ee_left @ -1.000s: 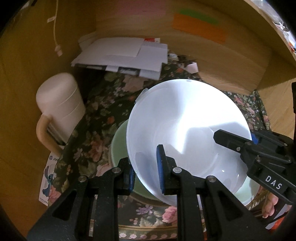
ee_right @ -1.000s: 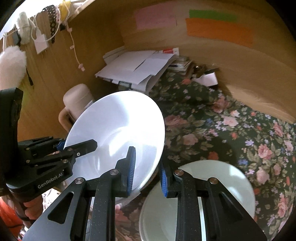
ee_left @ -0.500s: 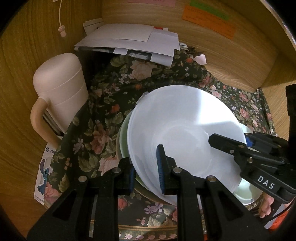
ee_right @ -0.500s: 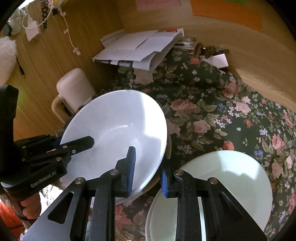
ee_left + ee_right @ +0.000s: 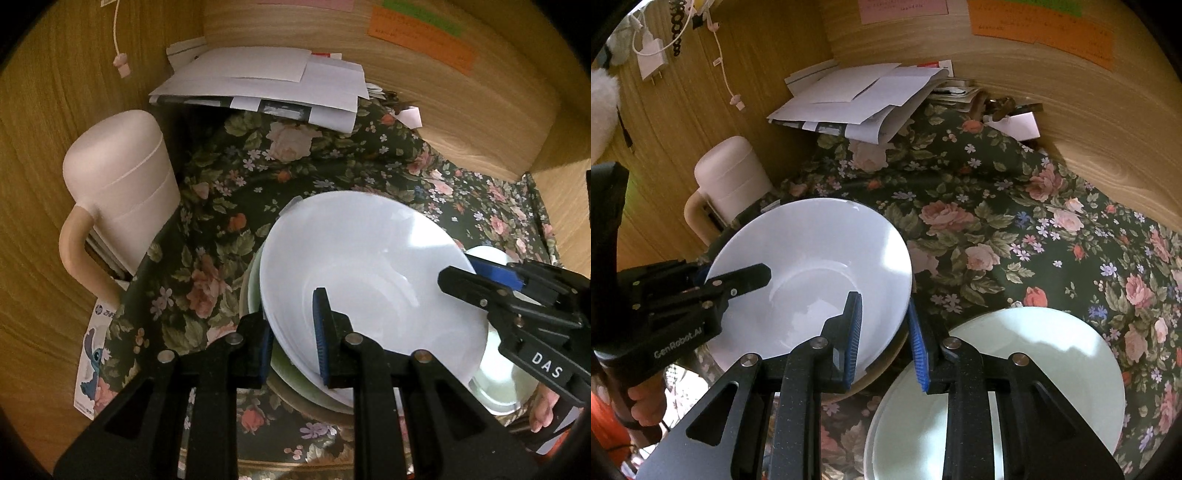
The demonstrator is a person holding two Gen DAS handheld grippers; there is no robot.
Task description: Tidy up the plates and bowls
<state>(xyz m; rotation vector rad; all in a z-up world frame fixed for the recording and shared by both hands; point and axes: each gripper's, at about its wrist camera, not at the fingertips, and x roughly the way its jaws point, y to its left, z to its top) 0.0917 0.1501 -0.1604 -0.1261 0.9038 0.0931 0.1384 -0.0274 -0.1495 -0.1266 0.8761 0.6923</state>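
A wide white bowl (image 5: 369, 277) (image 5: 812, 266) sits nested in a pale green bowl (image 5: 255, 295) on the floral cloth (image 5: 997, 229). My left gripper (image 5: 291, 339) is shut on the white bowl's near rim, one pad inside and one outside. My right gripper (image 5: 884, 339) clasps the opposite rim and its jaws are opening, with the rim still between the pads. Each gripper shows in the other's view: the right gripper (image 5: 461, 280) and the left gripper (image 5: 738, 280). A stack of pale green plates (image 5: 1034, 350) lies just right of the bowl.
A pink lidded jug (image 5: 122, 192) with a handle stands left of the bowls against the wooden wall (image 5: 55, 147). Loose papers (image 5: 266, 85) are piled at the back. Wooden walls with coloured notes (image 5: 1041, 22) close in the back and right. A person's hand (image 5: 646, 402) holds the left gripper.
Both grippers came down with the white bowl. It went from raised and tilted to nested in the green bowl.
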